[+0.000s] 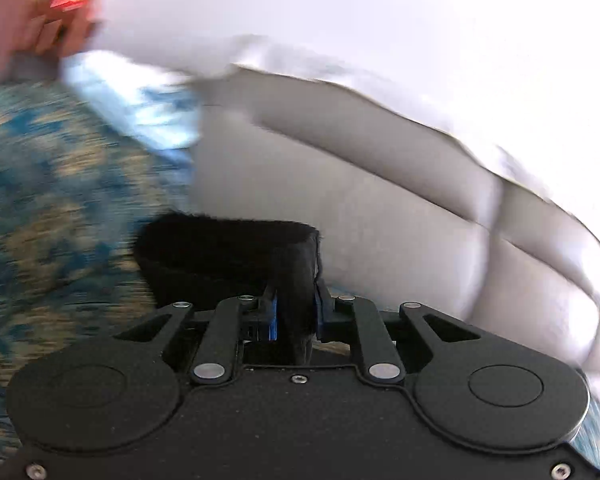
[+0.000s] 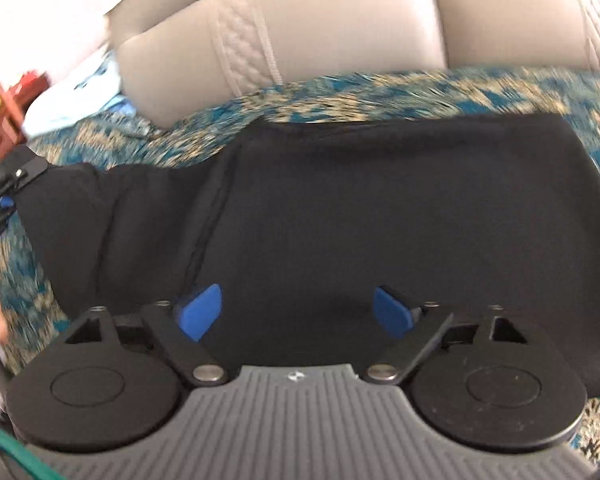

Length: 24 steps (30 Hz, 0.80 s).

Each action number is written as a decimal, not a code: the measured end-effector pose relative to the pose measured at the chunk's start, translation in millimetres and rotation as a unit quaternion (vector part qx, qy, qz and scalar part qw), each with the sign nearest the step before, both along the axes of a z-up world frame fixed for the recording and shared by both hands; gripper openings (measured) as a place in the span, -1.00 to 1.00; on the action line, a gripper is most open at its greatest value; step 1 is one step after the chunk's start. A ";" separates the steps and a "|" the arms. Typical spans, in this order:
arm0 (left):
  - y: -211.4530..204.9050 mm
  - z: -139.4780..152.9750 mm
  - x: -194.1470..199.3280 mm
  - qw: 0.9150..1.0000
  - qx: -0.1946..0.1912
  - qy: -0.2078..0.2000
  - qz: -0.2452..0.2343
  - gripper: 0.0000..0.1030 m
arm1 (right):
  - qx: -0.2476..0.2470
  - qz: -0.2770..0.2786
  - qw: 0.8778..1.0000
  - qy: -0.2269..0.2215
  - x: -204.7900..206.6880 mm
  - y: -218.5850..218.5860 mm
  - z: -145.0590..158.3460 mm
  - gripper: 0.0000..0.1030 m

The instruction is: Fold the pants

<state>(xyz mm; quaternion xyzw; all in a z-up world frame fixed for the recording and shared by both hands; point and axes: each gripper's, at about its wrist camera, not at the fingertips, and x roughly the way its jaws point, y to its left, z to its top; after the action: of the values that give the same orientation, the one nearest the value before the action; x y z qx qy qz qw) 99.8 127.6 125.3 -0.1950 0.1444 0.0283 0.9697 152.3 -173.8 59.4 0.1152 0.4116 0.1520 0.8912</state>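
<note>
The black pants (image 2: 380,208) lie spread on a blue-and-tan patterned cover (image 2: 340,96), filling most of the right wrist view. My right gripper (image 2: 298,312) is open just above them, its blue pads (image 2: 200,312) wide apart with nothing between. My left gripper (image 1: 296,312) is shut on a thick fold of the black pants (image 1: 228,252), lifted off the cover. It also shows at the far left of the right wrist view (image 2: 8,196), holding the pants' narrow end.
A beige quilted headboard or cushion (image 2: 320,40) rises behind the cover (image 1: 60,200). A light blue-and-white cloth (image 1: 140,104) lies beside it. Red and yellow items (image 2: 4,112) stand at the far left. A white wall (image 1: 380,8) is beyond.
</note>
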 end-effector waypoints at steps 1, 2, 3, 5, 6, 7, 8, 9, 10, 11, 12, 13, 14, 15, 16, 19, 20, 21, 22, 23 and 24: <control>-19.7 2.7 1.6 1.000 0.010 -0.002 -0.026 -0.70 | 0.009 -0.011 1.000 0.006 2.3 -7.9 0.0 0.62; -41.0 4.6 4.1 0.998 0.019 0.000 -0.055 -0.69 | 0.017 -0.022 1.000 0.011 3.7 -15.6 -0.1 0.56; -60.5 5.0 6.6 0.996 0.026 0.005 -0.084 -0.69 | 0.025 -0.030 0.999 0.012 3.4 -23.2 -0.2 0.54; -100.2 0.5 12.8 0.989 0.042 0.022 -0.138 -0.69 | 0.040 -0.044 0.998 0.009 0.1 -40.4 0.2 0.51; -119.1 -3.9 15.8 0.985 0.052 0.035 -0.164 -0.68 | 0.044 -0.050 0.998 0.006 -2.2 -48.1 0.3 0.50; -137.6 -9.8 19.6 0.979 0.063 0.052 -0.187 -0.68 | 0.047 -0.057 0.997 0.004 -4.9 -56.8 0.3 0.49; -156.2 -17.1 22.6 0.972 0.072 0.070 -0.211 -0.68 | 0.048 -0.065 0.997 0.003 -7.7 -65.0 -0.7 0.49; -171.2 -23.4 24.1 0.966 0.078 0.088 -0.232 -0.63 | 0.048 -0.073 0.996 0.003 -10.0 -72.6 -2.3 0.49; -183.1 -29.6 25.4 0.960 0.083 0.104 -0.247 -0.58 | 0.048 -0.080 0.996 0.005 -11.6 -79.3 -3.6 0.49; -193.1 -34.4 22.9 0.955 0.088 0.114 -0.259 -0.58 | 0.049 -0.088 0.995 0.007 -13.2 -86.6 -6.1 0.49; -199.2 -37.3 18.8 0.952 0.090 0.117 -0.269 -0.57 | 0.051 -0.094 0.994 0.008 -15.2 -92.2 -8.8 0.49; -200.9 -39.5 15.9 0.949 0.091 0.117 -0.277 -0.42 | 0.055 -0.099 0.994 0.007 -18.0 -98.1 -11.8 0.47; -201.0 -39.9 11.0 0.946 0.093 0.116 -0.287 -0.32 | 0.062 -0.098 0.993 0.001 -21.3 -102.5 -13.7 0.47; -199.8 -39.6 3.4 0.945 0.095 0.113 -0.292 -0.21 | 0.068 -0.098 0.993 -0.004 -23.6 -105.1 -14.8 0.47; -196.3 -38.1 -3.9 0.944 0.097 0.109 -0.295 -0.18 | 0.072 -0.097 0.993 -0.008 -25.1 -106.2 -15.7 0.47; -177.7 -31.1 -25.9 0.947 0.104 0.101 -0.286 -0.17 | 0.065 -0.094 0.993 -0.024 -25.2 -101.3 -16.1 0.48; -169.1 -28.3 -31.8 0.951 0.106 0.099 -0.273 -0.17 | 0.061 -0.088 0.994 -0.030 -26.0 -98.2 -15.4 0.49; -159.4 -25.3 -35.3 0.956 0.107 0.099 -0.256 -0.17 | 0.058 -0.079 0.995 -0.037 -25.5 -92.5 -14.5 0.49; -148.8 -24.3 -37.2 0.961 0.109 0.100 -0.234 -0.17 | 0.055 -0.069 0.995 -0.042 -26.6 -87.7 -13.5 0.49; -138.9 -24.4 -38.2 0.966 0.113 0.101 -0.210 -0.17 | 0.052 -0.058 0.996 -0.049 -26.1 -80.2 -12.9 0.49; -128.5 -25.5 -37.6 0.971 0.116 0.104 -0.183 -0.18 | 0.050 -0.047 0.996 -0.055 -26.0 -72.4 -12.5 0.51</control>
<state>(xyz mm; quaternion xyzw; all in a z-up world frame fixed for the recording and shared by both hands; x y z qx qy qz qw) 62.2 -0.9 99.9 -0.0474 0.2730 -0.1126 0.9542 126.3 -246.2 46.9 0.1701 0.3476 0.1366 0.9119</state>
